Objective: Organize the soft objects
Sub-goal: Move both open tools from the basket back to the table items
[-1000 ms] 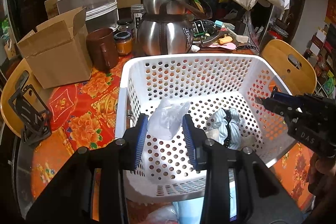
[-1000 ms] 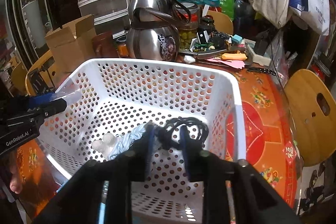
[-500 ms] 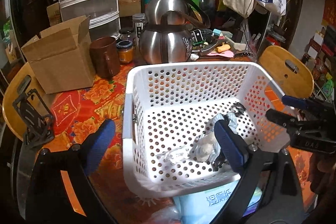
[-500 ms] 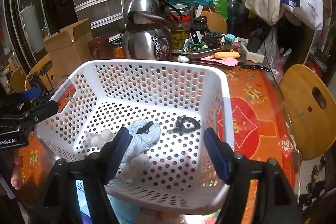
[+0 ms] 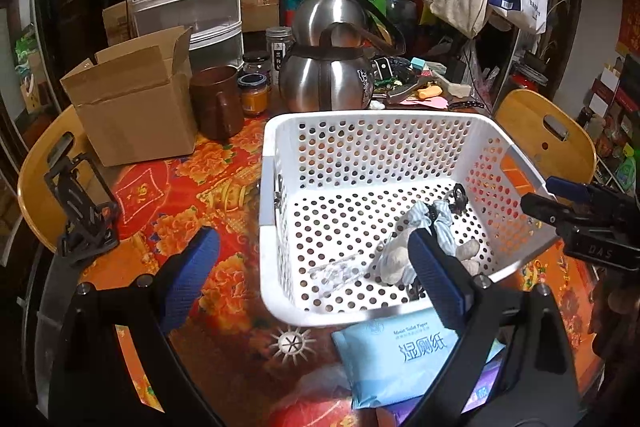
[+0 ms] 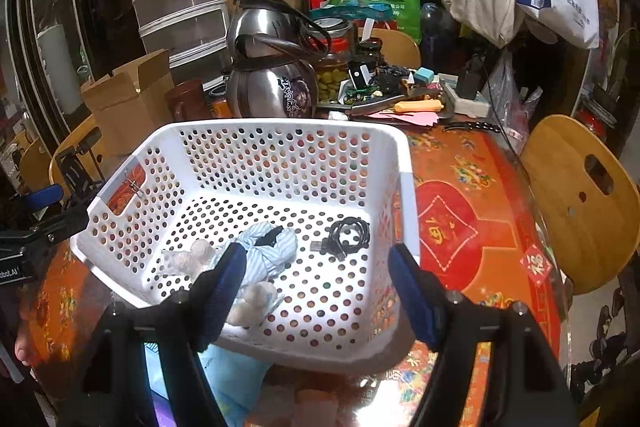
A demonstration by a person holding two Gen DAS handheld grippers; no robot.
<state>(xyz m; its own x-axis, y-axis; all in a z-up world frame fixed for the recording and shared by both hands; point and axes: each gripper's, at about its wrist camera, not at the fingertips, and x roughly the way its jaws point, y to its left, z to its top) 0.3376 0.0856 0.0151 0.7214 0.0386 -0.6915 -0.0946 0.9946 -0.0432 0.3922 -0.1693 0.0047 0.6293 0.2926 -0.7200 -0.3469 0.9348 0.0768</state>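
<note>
Now you are holding both grippers wide apart with nothing between the blue pads. Your left gripper (image 5: 312, 275) is hovering at the near left corner of the white perforated basket (image 5: 280, 131), one pad over the floral tabletop (image 5: 192, 187) outside the basket wall, the other over the basket's floor. Just ahead of that inner pad the striped blue-and-white cloth doll (image 5: 424, 239) is lying on the basket floor, and a crumpled clear plastic bag (image 5: 336, 271) is lying between the pads, nearer the basket's front wall. Your right gripper (image 6: 316, 279) is hanging over the near edge of the same basket; the doll is lying just in front of its left pad, partly hidden by it, and a coiled black cable (image 6: 346, 235) is resting ahead between the pads, apart from the doll. Below and nearer than both grippers, a light blue pack of wet toilet paper (image 5: 400, 355) is lying on the tabletop, tucked against the basket's front wall.
</note>
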